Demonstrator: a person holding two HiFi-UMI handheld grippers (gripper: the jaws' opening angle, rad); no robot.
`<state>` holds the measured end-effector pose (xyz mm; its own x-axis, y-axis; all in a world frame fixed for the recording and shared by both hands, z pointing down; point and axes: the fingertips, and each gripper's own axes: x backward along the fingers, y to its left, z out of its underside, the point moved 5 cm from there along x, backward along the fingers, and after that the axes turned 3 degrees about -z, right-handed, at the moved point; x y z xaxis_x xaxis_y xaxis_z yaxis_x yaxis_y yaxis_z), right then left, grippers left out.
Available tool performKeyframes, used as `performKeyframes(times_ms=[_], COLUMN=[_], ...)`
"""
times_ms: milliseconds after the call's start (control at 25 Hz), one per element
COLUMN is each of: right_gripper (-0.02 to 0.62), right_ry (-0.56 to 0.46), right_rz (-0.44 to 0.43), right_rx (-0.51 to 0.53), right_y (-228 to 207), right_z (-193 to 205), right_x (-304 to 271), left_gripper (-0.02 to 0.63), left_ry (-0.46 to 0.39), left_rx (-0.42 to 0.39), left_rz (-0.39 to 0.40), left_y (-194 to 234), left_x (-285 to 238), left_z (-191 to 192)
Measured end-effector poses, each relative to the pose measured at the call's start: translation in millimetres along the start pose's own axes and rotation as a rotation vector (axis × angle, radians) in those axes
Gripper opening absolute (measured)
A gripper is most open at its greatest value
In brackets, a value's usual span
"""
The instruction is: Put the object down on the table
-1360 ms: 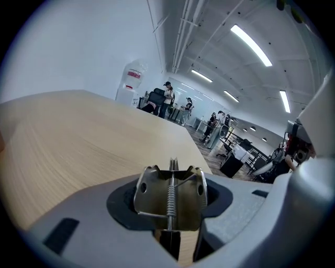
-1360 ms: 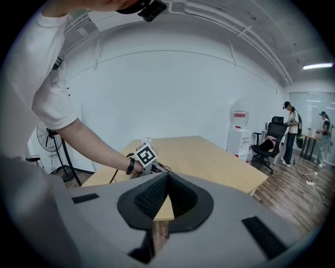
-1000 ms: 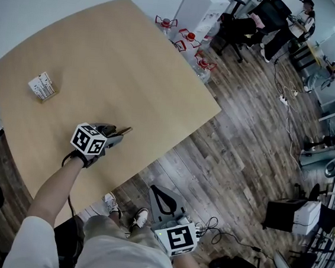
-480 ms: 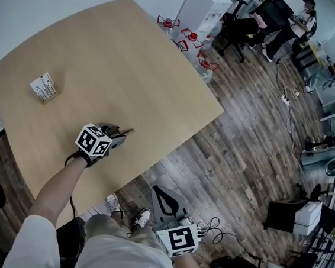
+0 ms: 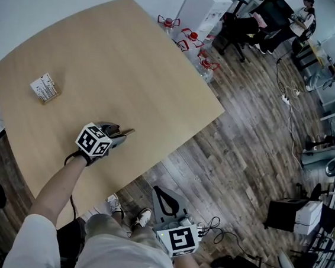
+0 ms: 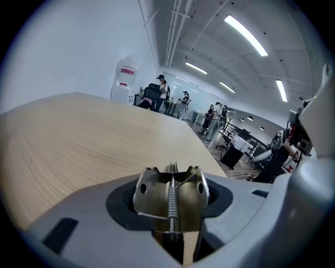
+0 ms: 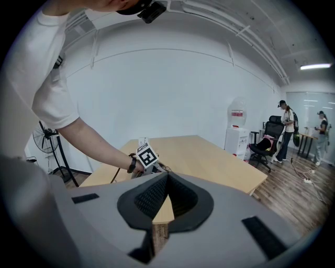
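My left gripper (image 5: pixel 118 136) is low over the near part of the round wooden table (image 5: pixel 116 59), shut on a small metal spring clip (image 5: pixel 126 132). In the left gripper view the clip (image 6: pixel 170 196) fills the gap between the jaws, its coil spring running down the middle, and the tabletop (image 6: pixel 78 136) lies just under it. My right gripper (image 5: pixel 163 200) hangs off the table near the person's legs, over the wooden floor. In the right gripper view its ribbed pads (image 7: pixel 152 196) meet with nothing between them.
A small printed box (image 5: pixel 44 86) lies on the table's left side. Water bottles with red handles (image 5: pixel 189 37) and a white dispenser (image 5: pixel 202 6) stand beyond the far edge. Office chairs and people (image 5: pixel 269 19) are at the back right, with cables on the floor.
The left gripper and its clip stay in nearly the same spot over the table. The head view has shifted only a little. The right gripper has not moved.
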<state>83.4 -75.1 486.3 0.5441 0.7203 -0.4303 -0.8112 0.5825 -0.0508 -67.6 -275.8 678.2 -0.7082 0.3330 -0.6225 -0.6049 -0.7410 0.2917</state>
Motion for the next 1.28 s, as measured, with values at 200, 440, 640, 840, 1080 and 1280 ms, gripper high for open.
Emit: performKeyframes(times_ms=[200, 440, 640, 840, 1080, 1280], right_gripper=[-0.002, -0.002, -0.002, -0.002, -0.002, -0.002], right_ry=[0.0, -0.006, -0.011, -0.009, -0.011, -0.018], right_rz=[-0.001, 0.002, 0.005, 0.007, 0.007, 0.004], right_rx=[0.015, 0.009, -0.001, 0.001, 0.002, 0.006], right_y=[2.0, 3.6, 3.2, 2.8, 4.3, 7.3], right_z=[-0.3, 1.6, -0.5, 0.3, 0.1, -0.9], right_x=[-0.2, 1.8, 3.3, 4.6, 8.2, 7.8], left_gripper=[0.207, 0.221, 0.221, 0.222, 0.236, 0.242], left_ry=[-0.016, -0.027, -0.025, -0.023, -0.011, -0.005], left_rx=[-0.015, -0.02, -0.015, -0.016, -0.034, -0.031], left_rz=[-0.009, -0.025, -0.03, -0.046, -0.072, -0.103], left_y=[4.8, 8.7, 11.1, 13.6, 15.7, 18.5], left_x=[3.4, 8.6, 9.7, 10.9, 15.0, 16.1], left_z=[0.4, 3.5, 4.1, 6.9, 9.9, 12.0])
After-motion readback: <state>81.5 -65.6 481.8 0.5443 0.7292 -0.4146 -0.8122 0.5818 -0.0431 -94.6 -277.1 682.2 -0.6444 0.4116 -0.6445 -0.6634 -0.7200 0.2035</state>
